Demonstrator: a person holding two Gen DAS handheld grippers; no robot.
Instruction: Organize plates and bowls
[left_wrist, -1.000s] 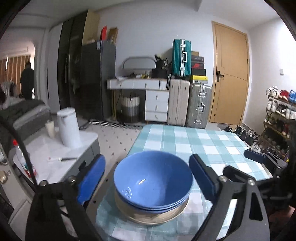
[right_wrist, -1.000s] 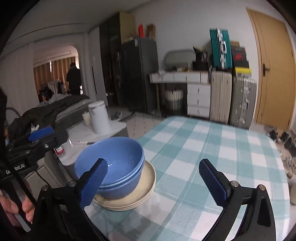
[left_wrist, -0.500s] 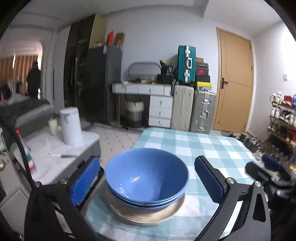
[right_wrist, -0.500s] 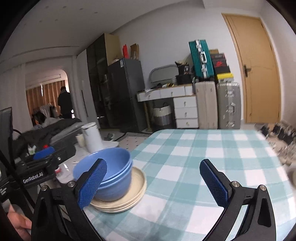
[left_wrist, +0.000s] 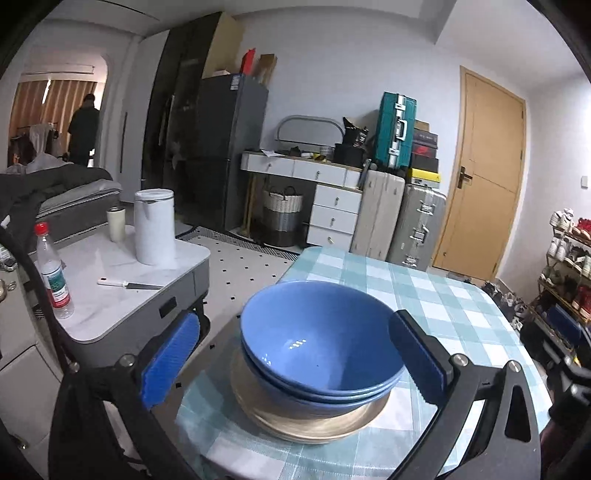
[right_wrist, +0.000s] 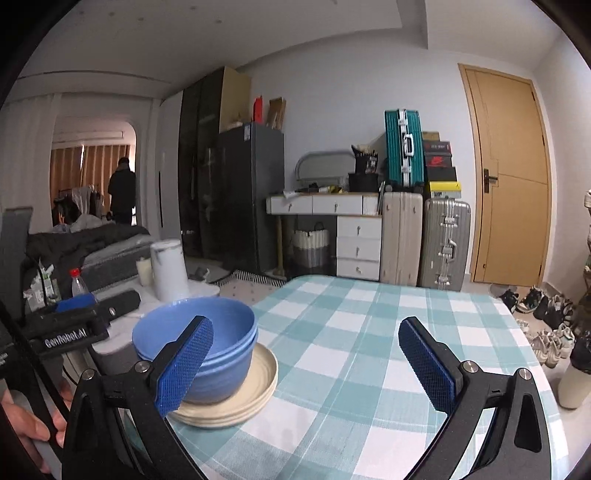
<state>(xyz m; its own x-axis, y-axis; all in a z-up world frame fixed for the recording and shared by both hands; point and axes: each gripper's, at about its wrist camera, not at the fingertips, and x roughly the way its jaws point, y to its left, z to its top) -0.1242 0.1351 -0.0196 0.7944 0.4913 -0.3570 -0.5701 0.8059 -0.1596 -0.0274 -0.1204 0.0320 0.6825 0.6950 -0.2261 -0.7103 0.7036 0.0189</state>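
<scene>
The left hand-held gripper (left_wrist: 295, 363) stands released, jaws spread wide after just opening, its blue pads flanking the stacked blue bowls (left_wrist: 319, 339) without touching them. The bowls nest together on cream plates (left_wrist: 314, 424) at the near corner of the checked-cloth bench (left_wrist: 436, 295). The right hand-held gripper (right_wrist: 314, 365) is likewise released and holds nothing; the bowls sit just beyond its left pad, with bare cloth between its jaws.
</scene>
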